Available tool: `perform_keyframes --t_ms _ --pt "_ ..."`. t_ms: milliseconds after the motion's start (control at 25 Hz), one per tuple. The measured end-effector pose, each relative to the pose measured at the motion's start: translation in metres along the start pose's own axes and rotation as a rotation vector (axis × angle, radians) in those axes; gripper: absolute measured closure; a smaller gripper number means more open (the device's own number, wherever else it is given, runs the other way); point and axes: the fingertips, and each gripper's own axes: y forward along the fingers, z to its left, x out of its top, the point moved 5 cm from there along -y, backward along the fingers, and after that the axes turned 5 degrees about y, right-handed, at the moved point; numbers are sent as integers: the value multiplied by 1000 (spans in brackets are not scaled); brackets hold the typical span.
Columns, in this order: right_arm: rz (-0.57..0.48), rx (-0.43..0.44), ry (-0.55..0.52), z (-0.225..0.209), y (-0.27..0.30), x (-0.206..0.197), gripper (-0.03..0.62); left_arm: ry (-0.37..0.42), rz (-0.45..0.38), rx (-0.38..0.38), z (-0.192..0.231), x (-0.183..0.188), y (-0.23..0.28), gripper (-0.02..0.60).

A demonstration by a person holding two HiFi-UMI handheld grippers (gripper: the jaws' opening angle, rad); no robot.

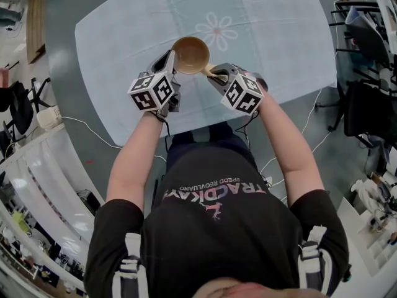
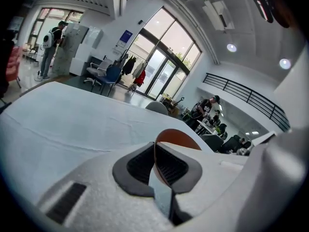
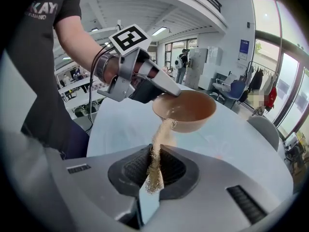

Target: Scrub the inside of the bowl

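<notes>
A brown bowl (image 1: pixel 190 54) is held above the table's near edge, tilted toward the right. My left gripper (image 1: pixel 170 66) is shut on its left rim; in the left gripper view the rim (image 2: pixel 176 137) runs between the pads. In the right gripper view the bowl (image 3: pixel 186 111) hangs ahead with the left gripper (image 3: pixel 170 91) clamped on it. My right gripper (image 3: pixel 153 166) is shut on a beige fibrous scrubber strip (image 3: pixel 158 151), whose far end touches the bowl's near rim. In the head view the right gripper (image 1: pixel 217 74) sits just right of the bowl.
The table (image 1: pixel 279 36) wears a pale blue cloth with a flower print (image 1: pixel 216 30). Black chairs (image 1: pixel 366 42) stand at the right, white shelving (image 1: pixel 37 185) at the left, and cables (image 1: pixel 87 126) trail on the floor. People stand far behind.
</notes>
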Motion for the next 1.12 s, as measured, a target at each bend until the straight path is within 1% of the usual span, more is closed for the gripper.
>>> perform_keyframes --t_ms 160,360,560,760,960,1040,1120 --pt "-37 23 16 17 16 19 562 -24 -16 12 -4 2 1 557" --pt "-88 -9 101 23 24 34 562 -78 -38 46 -5 3 -1 557" --pt "-106 -44 172 20 22 29 562 -127 -41 67 -3 -2 -2 557" --pt "-74 -98 223 4 14 9 562 -97 -12 65 -1 -7 -3 557" --pt "-39 -163 247 -16 3 -10 562 -73 11 75 3 -14 2 557" --pt "-39 -203 283 -26 -3 -17 562 -60 23 77 4 -16 4 557" --pt "-55 -249 343 -37 -10 -24 562 -43 36 77 4 -17 7 557"
